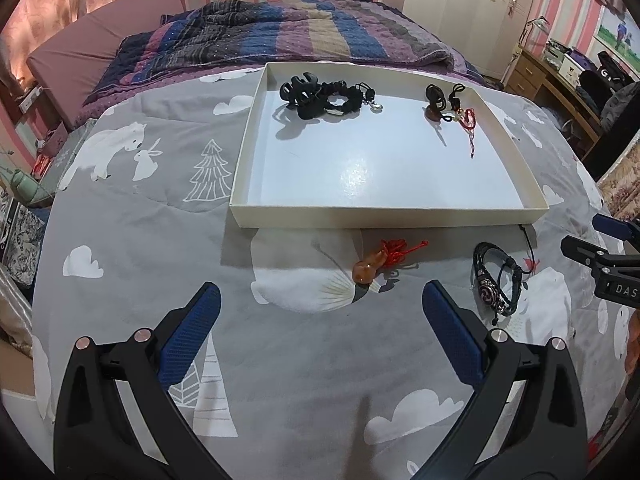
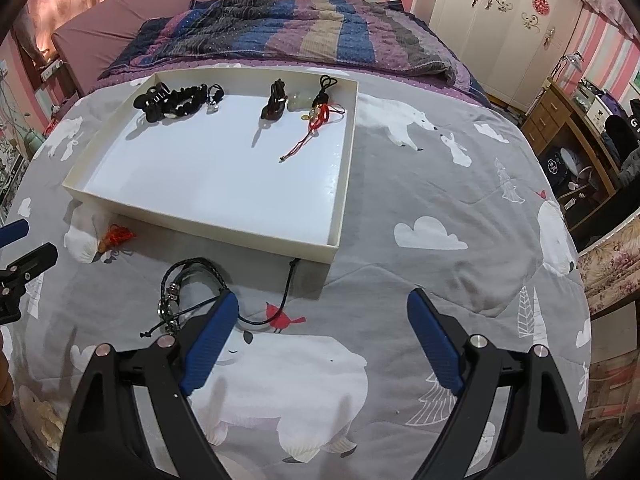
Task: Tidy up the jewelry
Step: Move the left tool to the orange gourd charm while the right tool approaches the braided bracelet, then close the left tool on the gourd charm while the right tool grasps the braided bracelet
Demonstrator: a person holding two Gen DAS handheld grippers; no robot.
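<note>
A shallow white box [image 1: 384, 217] [image 2: 208, 227] lies on the grey quilt. Inside it are black hair ties and a claw clip [image 1: 320, 96] [image 2: 172, 102] at the far left, and dark and red cord charms [image 1: 450, 108] [image 2: 308, 108] at the far right. In front of the box lie an orange gourd pendant with a red knot [image 1: 370, 266] [image 2: 114, 238] and a black braided bracelet [image 1: 496, 284] [image 2: 180, 292]. My left gripper [image 1: 322, 296] stands open just short of the pendant. My right gripper [image 2: 322, 304] hovers open, its left finger [image 2: 210, 344] beside the bracelet.
A striped blanket [image 1: 280, 36] is bunched at the far end of the bed. A wooden desk [image 2: 568, 120] with clutter and a white wardrobe [image 2: 500, 20] stand to the right. The bed drops off at the left edge, with boxes [image 1: 20, 232] on the floor.
</note>
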